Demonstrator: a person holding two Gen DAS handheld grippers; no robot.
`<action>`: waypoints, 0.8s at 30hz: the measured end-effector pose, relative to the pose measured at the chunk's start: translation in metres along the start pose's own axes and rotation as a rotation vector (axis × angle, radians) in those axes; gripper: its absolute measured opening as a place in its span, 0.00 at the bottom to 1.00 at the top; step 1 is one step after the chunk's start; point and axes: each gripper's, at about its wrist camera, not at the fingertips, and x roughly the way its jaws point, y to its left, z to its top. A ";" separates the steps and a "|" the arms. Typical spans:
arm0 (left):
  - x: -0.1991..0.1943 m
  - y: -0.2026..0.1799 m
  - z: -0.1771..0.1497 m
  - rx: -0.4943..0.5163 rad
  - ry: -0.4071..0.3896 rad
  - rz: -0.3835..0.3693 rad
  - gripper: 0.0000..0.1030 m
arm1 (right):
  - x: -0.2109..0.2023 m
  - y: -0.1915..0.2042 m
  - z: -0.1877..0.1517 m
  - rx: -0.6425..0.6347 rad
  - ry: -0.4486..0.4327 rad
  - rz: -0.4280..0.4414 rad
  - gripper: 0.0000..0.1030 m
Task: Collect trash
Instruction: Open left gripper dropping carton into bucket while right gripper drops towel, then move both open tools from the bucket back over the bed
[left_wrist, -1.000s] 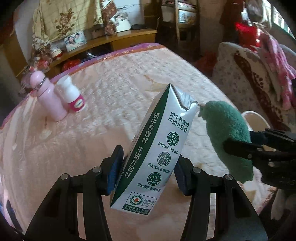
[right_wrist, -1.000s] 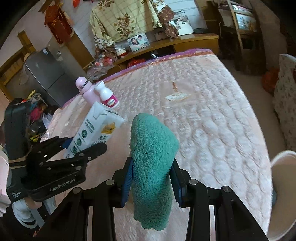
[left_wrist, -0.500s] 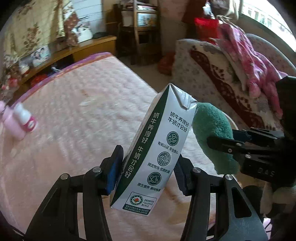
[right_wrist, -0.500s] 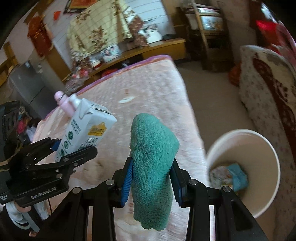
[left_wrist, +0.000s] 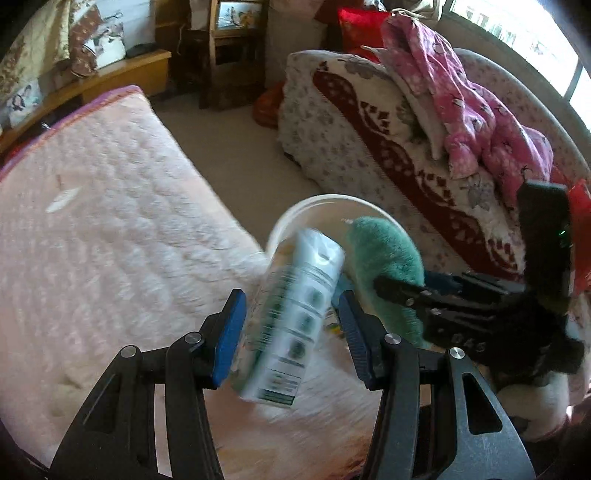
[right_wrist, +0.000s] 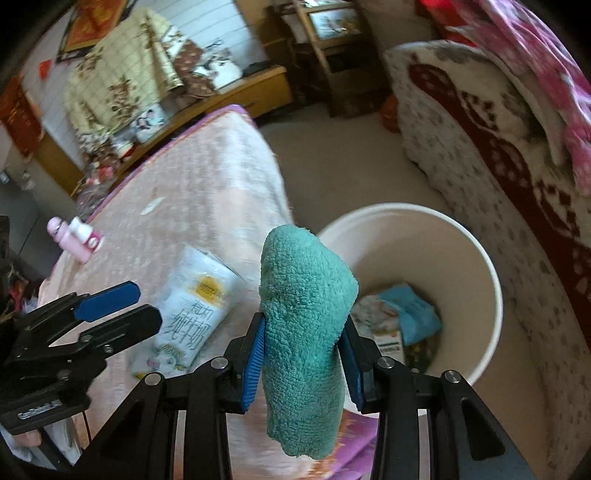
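A white and green milk carton (left_wrist: 291, 317) is blurred between the fingers of my left gripper (left_wrist: 291, 328), whose jaws stand wider than the carton; it looks loose and falling. It also shows in the right wrist view (right_wrist: 195, 310), beside my left gripper (right_wrist: 122, 306). My right gripper (right_wrist: 303, 354) is shut on a green fluffy cloth (right_wrist: 303, 325), held next to a white round bin (right_wrist: 476, 254). The cloth (left_wrist: 384, 269) and the bin (left_wrist: 317, 203) also show in the left wrist view, just beyond the carton.
The bin holds a blue cloth (right_wrist: 410, 310) and a carton. A pink quilted bed (left_wrist: 103, 229) lies left. A pink bottle (right_wrist: 68, 240) and a small white bottle (right_wrist: 86, 232) stand on it. A sofa with a pink blanket (left_wrist: 472, 110) stands right.
Both grippers swung right from over the bed to the bin. My left gripper opened and the milk carton slipped loose, tilting. The right gripper still holds the green cloth.
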 end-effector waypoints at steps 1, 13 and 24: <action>0.004 -0.003 0.001 -0.002 0.002 -0.016 0.49 | 0.003 -0.007 -0.001 0.011 0.006 -0.009 0.36; 0.025 -0.004 -0.003 -0.021 0.043 -0.011 0.49 | 0.024 -0.049 -0.009 0.122 0.052 -0.006 0.40; 0.012 0.000 -0.014 -0.003 0.010 0.018 0.55 | 0.020 -0.042 -0.006 0.107 0.044 -0.044 0.55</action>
